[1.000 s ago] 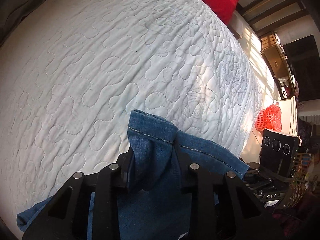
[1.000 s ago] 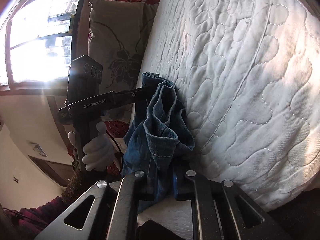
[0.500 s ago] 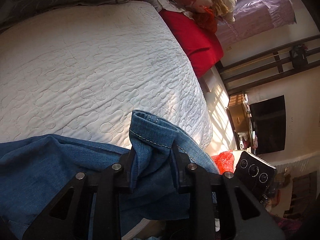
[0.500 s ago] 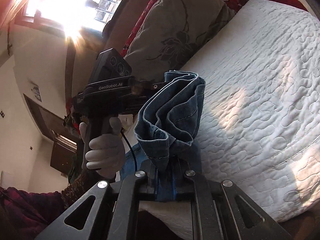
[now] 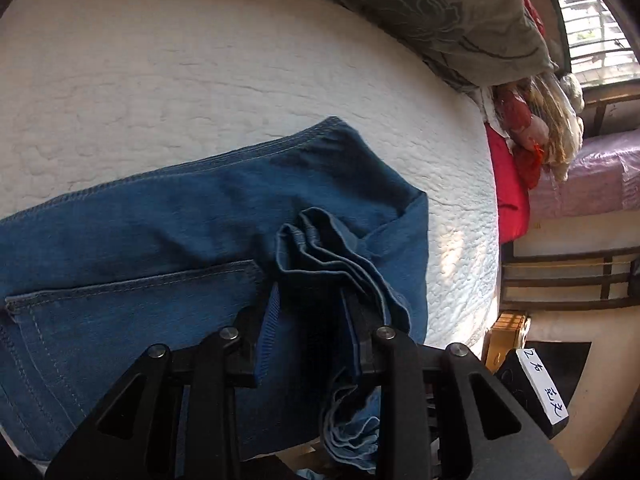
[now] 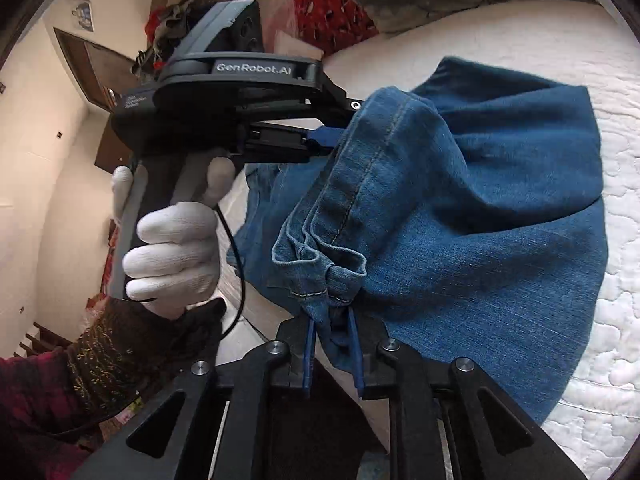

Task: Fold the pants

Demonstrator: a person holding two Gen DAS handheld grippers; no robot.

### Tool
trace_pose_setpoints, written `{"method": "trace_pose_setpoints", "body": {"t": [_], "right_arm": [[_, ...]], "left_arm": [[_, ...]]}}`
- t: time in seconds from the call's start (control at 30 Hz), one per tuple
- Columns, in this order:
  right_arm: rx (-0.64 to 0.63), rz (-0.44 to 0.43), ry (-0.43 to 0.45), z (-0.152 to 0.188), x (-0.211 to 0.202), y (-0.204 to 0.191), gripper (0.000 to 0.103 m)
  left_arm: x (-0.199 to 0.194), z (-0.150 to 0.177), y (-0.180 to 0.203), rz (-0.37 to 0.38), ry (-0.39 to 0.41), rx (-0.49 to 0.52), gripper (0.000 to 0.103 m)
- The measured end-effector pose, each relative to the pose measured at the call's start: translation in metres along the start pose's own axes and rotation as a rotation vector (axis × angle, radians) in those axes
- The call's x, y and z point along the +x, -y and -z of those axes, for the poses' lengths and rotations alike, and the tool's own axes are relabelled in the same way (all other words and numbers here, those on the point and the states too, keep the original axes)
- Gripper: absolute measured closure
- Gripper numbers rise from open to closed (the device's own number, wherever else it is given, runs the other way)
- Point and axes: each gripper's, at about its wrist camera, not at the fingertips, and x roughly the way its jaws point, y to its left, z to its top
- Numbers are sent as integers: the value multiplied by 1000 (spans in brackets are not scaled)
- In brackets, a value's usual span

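Jeans (image 5: 168,236) lie on the quilt (image 5: 200,80) ahead of both tongs. We see left tongs (image 5: 308,320) clamped on bunched hem, right tongs (image 6: 332,344) opening, hem between its pads. Gloved hand (image 6: 172,256) grips left tongs' handle.

Daylight from the window (image 5: 592,20) dapples the quilt (image 5: 460,248) (fisheye corners black, edges bowed), foreground shadowed and soft

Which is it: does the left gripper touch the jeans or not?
Touching. The right wrist view shows the left gripper pinching the jeans by the hem between its pads.
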Motion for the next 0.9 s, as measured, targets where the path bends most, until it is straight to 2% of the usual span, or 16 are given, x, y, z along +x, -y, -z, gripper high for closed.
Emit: {"method": "trace_pose_setpoints", "body": {"t": [0.07,0.13,0.2,0.27,0.3,0.33,0.4,0.47,0.53,0.57,0.63,0.7,0.77,0.8,0.87,0.9], "right_arm": [[-55,97,-73,-1,22,-4,76],[-67,95,-79,-2,16,-8,75],[-61,38,-40,-9,-8,-10,70],[-58,-4,26,-14,-44,-16,58],[-57,-16,71,-17,-63,-15,45],[-58,-9,119,-22,-79,-14,37],[-60,45,197,-44,-102,-5,37],[-78,86,203,-77,-106,-1,37],[-132,119,153,-107,-93,2,37],[-168,163,128,-116,-88,2,37],[-225,195,41,-136,-64,6,37],[-280,245,-45,-141,-39,8,37],[-353,255,-130,-135,-12,6,37],[-404,276,-146,-128,-3,3,39],[-536,295,-194,-120,15,-7,79],[-593,313,-225,-116,22,-14,95]], "left_arm": [[-10,11,-27,-10,29,-86,77],[-28,27,-43,17,70,-137,76],[-43,48,-52,25,115,-166,68],[-50,72,-55,51,145,-196,55],[-49,85,-55,71,153,-213,47],[-46,96,-52,89,154,-225,45],[-33,119,-42,122,140,-239,45],[-16,138,-31,125,114,-263,45],[-2,151,-24,127,75,-278,45],[5,155,-17,120,61,-281,45],[18,156,-7,76,52,-286,45],[27,151,-4,34,52,-315,45],[36,146,-4,18,56,-364,45],[40,142,-4,3,57,-388,45],[46,138,-2,-26,53,-420,45],[45,137,1,-40,55,-427,48]]}}
